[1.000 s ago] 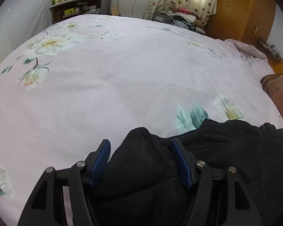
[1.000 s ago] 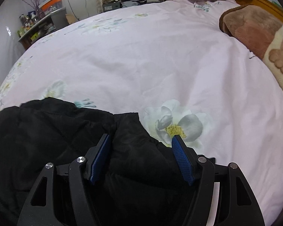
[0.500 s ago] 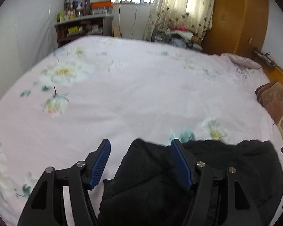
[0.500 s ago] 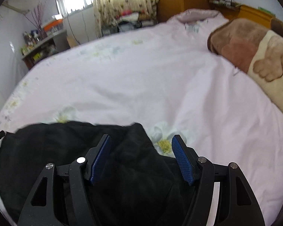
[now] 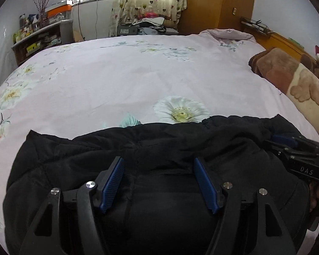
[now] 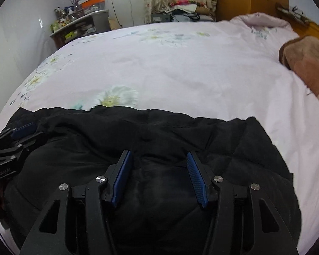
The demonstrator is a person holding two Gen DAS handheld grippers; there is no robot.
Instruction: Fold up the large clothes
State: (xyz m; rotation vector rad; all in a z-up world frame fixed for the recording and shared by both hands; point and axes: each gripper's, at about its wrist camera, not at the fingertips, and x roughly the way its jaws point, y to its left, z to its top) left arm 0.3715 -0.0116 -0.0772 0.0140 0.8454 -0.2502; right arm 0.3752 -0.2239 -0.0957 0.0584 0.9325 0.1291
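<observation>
A black quilted jacket (image 5: pixel 151 148) lies bunched on the near part of a pink floral bedsheet (image 5: pixel 121 80); it also fills the lower half of the right wrist view (image 6: pixel 159 136). My left gripper (image 5: pixel 159 165) is over the jacket with its blue pads wide apart and black fabric between them. My right gripper (image 6: pixel 158 159) stands the same way, open over the jacket. Each gripper shows in the other's view: the right one at the right edge (image 5: pixel 287 142), the left one at the left edge (image 6: pixel 21 129).
A brown and cream plush blanket (image 5: pixel 287 76) lies at the bed's right side. A cluttered shelf (image 5: pixel 38 36) stands at the back left. A pile of clothes (image 5: pixel 148 23), curtains and a wooden wardrobe (image 5: pixel 219 2) are beyond the bed.
Both grippers have pulled back and tilted up, so more of the jacket and the room shows. The jacket now spreads wider across both views. The jaws stay open.
</observation>
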